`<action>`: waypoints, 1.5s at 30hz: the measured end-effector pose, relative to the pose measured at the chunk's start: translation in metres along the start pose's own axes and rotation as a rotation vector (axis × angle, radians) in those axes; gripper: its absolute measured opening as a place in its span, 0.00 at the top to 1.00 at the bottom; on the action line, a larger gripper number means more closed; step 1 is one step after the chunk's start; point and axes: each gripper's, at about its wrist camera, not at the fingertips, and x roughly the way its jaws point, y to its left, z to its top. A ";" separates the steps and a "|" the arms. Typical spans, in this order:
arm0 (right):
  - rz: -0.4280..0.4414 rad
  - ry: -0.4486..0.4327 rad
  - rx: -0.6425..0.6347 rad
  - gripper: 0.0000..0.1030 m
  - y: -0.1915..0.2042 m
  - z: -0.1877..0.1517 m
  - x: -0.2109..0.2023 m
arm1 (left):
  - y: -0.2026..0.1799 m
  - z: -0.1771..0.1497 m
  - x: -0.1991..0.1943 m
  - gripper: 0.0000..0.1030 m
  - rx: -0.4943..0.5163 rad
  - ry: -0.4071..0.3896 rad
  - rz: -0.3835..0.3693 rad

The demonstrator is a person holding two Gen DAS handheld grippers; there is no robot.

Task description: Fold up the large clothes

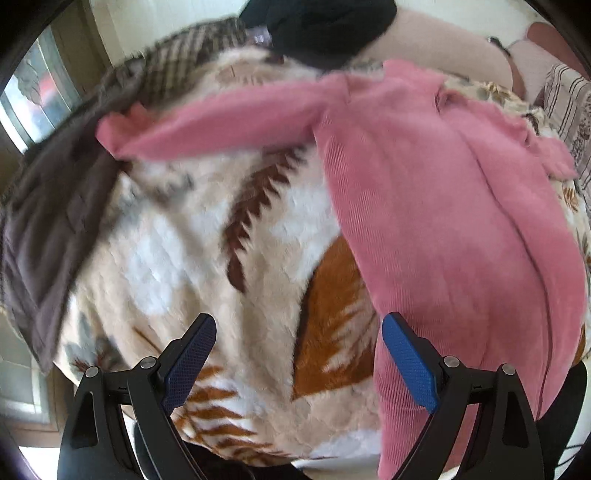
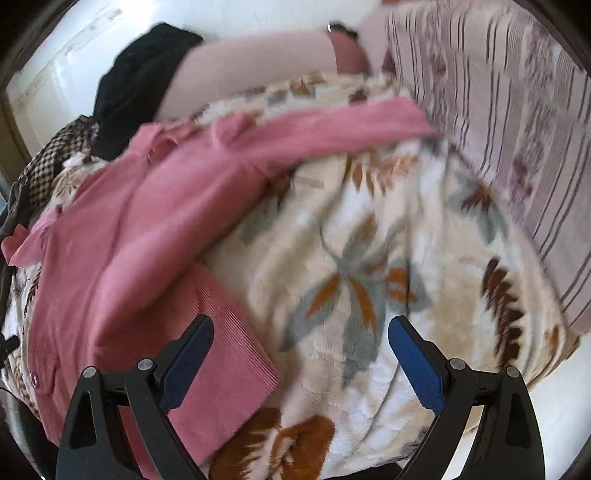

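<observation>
A pink ribbed cardigan [image 1: 436, 192] lies spread on a floral fleece blanket [image 1: 207, 236]. One sleeve [image 1: 221, 122] stretches out to the left in the left wrist view. In the right wrist view the cardigan [image 2: 110, 236] lies at the left with its other sleeve [image 2: 332, 125] stretched to the right and its hem near the lower left. My left gripper [image 1: 299, 332] is open and empty above the blanket, its right finger beside the cardigan's hem. My right gripper [image 2: 301, 332] is open and empty, its left finger over the hem corner.
A grey-brown garment [image 1: 55, 221] and a checked cloth [image 1: 177, 70] lie at the blanket's left. A black garment [image 1: 325, 29] and a beige cushion [image 2: 258, 70] sit at the back. A striped floral pillow [image 2: 517, 147] lies to the right.
</observation>
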 end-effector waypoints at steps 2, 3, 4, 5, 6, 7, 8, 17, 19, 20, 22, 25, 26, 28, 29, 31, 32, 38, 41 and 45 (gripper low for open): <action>0.091 0.062 -0.002 0.22 0.004 -0.004 0.018 | -0.010 0.000 0.010 0.23 0.012 0.033 -0.032; 0.149 0.106 -0.011 0.45 0.010 -0.009 0.028 | -0.012 0.000 0.011 0.37 0.014 0.036 -0.053; 0.189 0.131 -0.022 0.61 0.015 -0.012 0.034 | -0.015 0.001 0.011 0.46 0.017 0.043 -0.094; 0.186 0.116 -0.061 0.74 0.022 -0.016 0.031 | -0.016 0.002 0.011 0.67 0.019 0.053 -0.145; 0.177 0.093 -0.105 0.88 0.028 -0.018 0.025 | -0.016 0.004 0.011 0.86 0.019 0.065 -0.182; 0.195 0.082 -0.126 0.89 0.030 -0.018 0.017 | -0.014 0.006 0.009 0.90 0.017 0.076 -0.207; 0.228 0.050 -0.113 0.89 0.026 -0.016 0.005 | -0.010 0.011 0.005 0.92 0.013 0.079 -0.207; 0.243 0.033 0.103 0.94 -0.047 -0.051 -0.061 | 0.028 0.011 -0.005 0.92 -0.036 0.033 -0.121; 0.208 0.159 0.092 0.96 -0.050 -0.065 -0.038 | 0.022 0.010 0.004 0.91 -0.046 0.064 -0.129; 0.183 0.191 0.086 0.96 -0.050 -0.071 -0.033 | 0.020 0.011 0.010 0.90 -0.050 0.079 -0.157; 0.172 0.165 0.088 0.93 -0.051 -0.068 -0.038 | 0.010 0.010 0.018 0.80 -0.038 0.107 -0.232; 0.193 0.007 0.126 0.80 -0.052 -0.041 -0.062 | -0.002 0.014 0.025 0.54 -0.026 0.112 -0.264; 0.217 -0.027 0.121 0.64 -0.049 -0.032 -0.064 | -0.007 0.015 0.027 0.53 -0.018 0.106 -0.264; 0.230 -0.071 0.100 0.45 -0.036 -0.018 -0.055 | -0.017 0.016 0.032 0.55 -0.013 0.111 -0.288; 0.219 -0.062 0.076 0.42 -0.024 -0.012 -0.042 | -0.020 0.016 0.035 0.63 -0.022 0.114 -0.303; 0.167 -0.011 0.029 0.44 -0.008 -0.004 -0.010 | -0.025 0.015 0.038 0.94 -0.022 0.121 -0.348; 0.139 0.033 0.009 0.47 -0.002 -0.003 0.009 | -0.027 0.015 0.037 0.98 -0.018 0.124 -0.358; 0.230 -0.079 0.038 0.93 -0.001 0.005 -0.012 | -0.009 0.024 0.007 1.00 -0.036 0.051 -0.279; 0.221 0.021 0.072 0.92 -0.016 0.000 0.010 | -0.005 0.028 0.018 1.00 -0.039 0.075 -0.221; 0.306 0.118 0.128 0.90 -0.037 0.005 0.029 | -0.003 0.041 0.015 0.95 -0.074 0.075 -0.290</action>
